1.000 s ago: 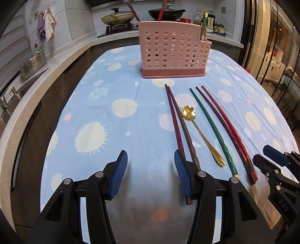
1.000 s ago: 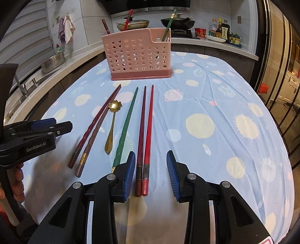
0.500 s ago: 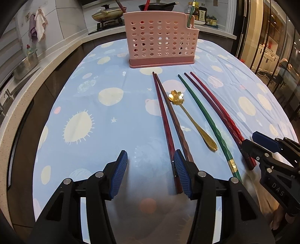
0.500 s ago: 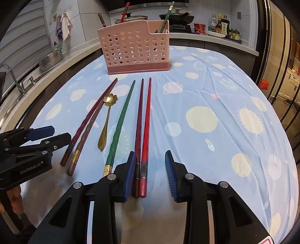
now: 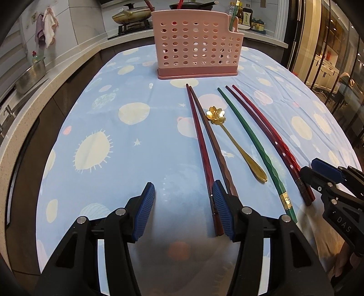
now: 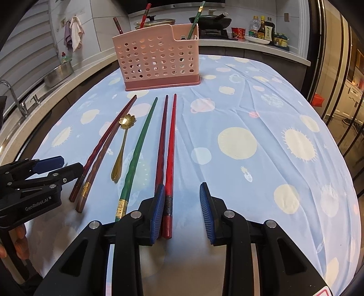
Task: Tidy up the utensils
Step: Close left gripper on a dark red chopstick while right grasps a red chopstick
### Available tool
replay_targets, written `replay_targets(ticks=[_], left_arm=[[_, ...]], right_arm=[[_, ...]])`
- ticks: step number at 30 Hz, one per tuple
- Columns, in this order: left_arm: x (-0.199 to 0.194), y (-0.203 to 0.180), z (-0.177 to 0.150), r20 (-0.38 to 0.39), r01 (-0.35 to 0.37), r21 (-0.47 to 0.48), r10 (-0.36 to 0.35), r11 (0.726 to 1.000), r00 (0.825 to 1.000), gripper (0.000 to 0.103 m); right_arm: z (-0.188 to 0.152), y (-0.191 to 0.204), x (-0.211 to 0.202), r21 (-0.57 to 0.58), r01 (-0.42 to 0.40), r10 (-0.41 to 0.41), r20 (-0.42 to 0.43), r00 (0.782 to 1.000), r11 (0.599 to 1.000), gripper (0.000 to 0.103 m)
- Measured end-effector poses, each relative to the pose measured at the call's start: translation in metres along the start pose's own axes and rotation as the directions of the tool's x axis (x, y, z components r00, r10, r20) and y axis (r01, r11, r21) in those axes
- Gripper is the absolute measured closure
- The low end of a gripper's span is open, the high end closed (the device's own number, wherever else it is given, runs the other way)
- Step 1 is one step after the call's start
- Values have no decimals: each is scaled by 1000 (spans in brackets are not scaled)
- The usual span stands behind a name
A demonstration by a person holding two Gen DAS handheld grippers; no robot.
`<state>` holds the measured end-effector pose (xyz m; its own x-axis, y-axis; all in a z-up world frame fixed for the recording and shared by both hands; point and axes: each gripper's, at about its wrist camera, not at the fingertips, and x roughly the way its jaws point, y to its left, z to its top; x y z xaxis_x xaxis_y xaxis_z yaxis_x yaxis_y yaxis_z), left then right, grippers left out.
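Observation:
A pink perforated holder (image 5: 195,45) stands at the far end of the blue tablecloth, with a few chopsticks upright in it (image 6: 159,57). In front of it lie a dark red chopstick pair (image 5: 200,141), a gold flower spoon (image 5: 236,145), a green chopstick (image 5: 250,136) and a red pair (image 5: 268,136). My left gripper (image 5: 183,209) is open, its right finger over the near ends of the dark red pair. My right gripper (image 6: 182,211) is open too. The brighter red chopstick (image 6: 169,159) ends between its jaws, close to the left pad, and its darker partner runs under that finger.
The tablecloth (image 5: 102,148) covers a rounded table, with a counter and a metal pot (image 5: 31,75) to the left. A stove with pans (image 6: 211,18) and bottles (image 6: 266,29) line the back. A person's fingers (image 6: 20,239) hold the left gripper. Glass doors are on the right.
Almost nothing: the left wrist view has shifted slightly, so the holder sits higher in the picture. Both grippers stay open over the same chopstick ends.

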<state>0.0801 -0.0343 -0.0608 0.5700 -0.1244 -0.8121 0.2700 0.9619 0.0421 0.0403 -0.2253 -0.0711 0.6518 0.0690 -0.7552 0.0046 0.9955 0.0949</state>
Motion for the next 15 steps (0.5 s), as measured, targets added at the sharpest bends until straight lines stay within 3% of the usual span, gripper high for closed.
replay_targets(ticks=[15], left_arm=[[-1,7,-10,-27,-3,-9,2,1000,1000,54]], right_arm=[[-5,6,3,-26,-5,5,-14,1000,1000,82]])
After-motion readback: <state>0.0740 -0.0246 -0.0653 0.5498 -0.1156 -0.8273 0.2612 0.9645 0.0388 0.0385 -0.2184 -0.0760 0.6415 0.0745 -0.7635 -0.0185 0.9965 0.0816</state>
